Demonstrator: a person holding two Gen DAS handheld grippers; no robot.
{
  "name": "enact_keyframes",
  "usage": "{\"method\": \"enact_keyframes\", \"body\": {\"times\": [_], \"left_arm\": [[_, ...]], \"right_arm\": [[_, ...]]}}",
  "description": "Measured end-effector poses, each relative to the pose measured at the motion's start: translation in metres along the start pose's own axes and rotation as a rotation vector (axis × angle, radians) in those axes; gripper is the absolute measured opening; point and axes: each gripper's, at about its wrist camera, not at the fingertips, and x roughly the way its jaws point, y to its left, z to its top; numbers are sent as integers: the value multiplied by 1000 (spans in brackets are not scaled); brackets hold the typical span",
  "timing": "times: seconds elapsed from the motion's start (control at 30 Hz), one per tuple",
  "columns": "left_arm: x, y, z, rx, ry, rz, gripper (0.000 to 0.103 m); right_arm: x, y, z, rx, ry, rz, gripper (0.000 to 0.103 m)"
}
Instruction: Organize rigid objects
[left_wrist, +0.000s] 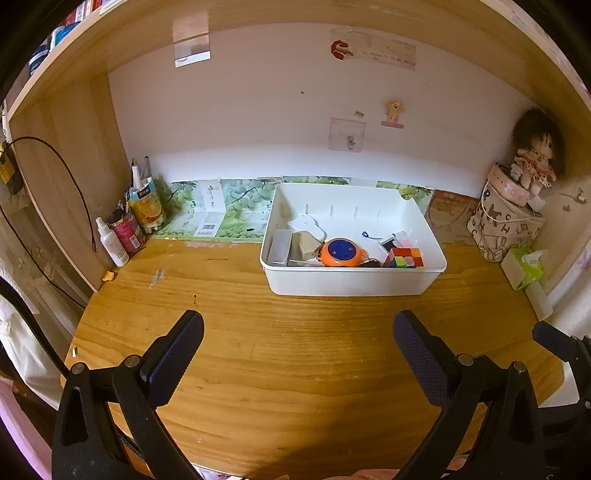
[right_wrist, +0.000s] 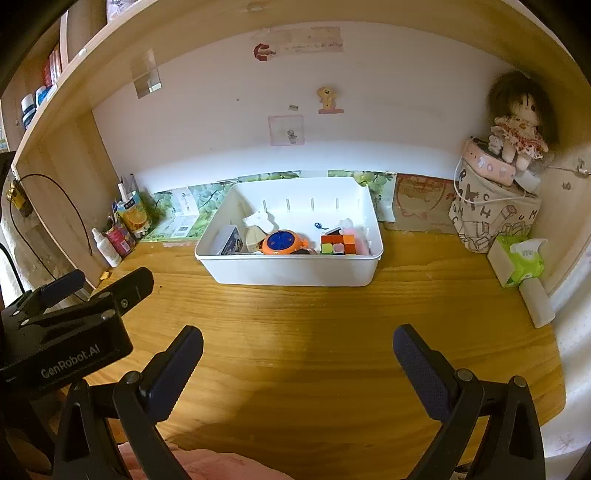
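Note:
A white plastic bin stands at the back of the wooden desk; it also shows in the right wrist view. Inside lie an orange and blue round toy, a coloured cube puzzle, a beige block, a grey box and small white items. My left gripper is open and empty, above bare desk in front of the bin. My right gripper is open and empty too, beside the left gripper's body.
Bottles and snack packs stand at the back left corner. A printed bag with a doll on top and a green tissue pack sit at the right. The desk's front edge curves near the grippers. A black cable hangs at left.

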Motion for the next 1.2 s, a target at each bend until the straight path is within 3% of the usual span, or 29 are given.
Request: {"method": "enact_keyframes", "body": {"times": [1.2], "left_arm": [[1, -9, 0, 36, 15, 38, 102]], "right_arm": [[18, -6, -2, 42, 95, 32, 103]]}}
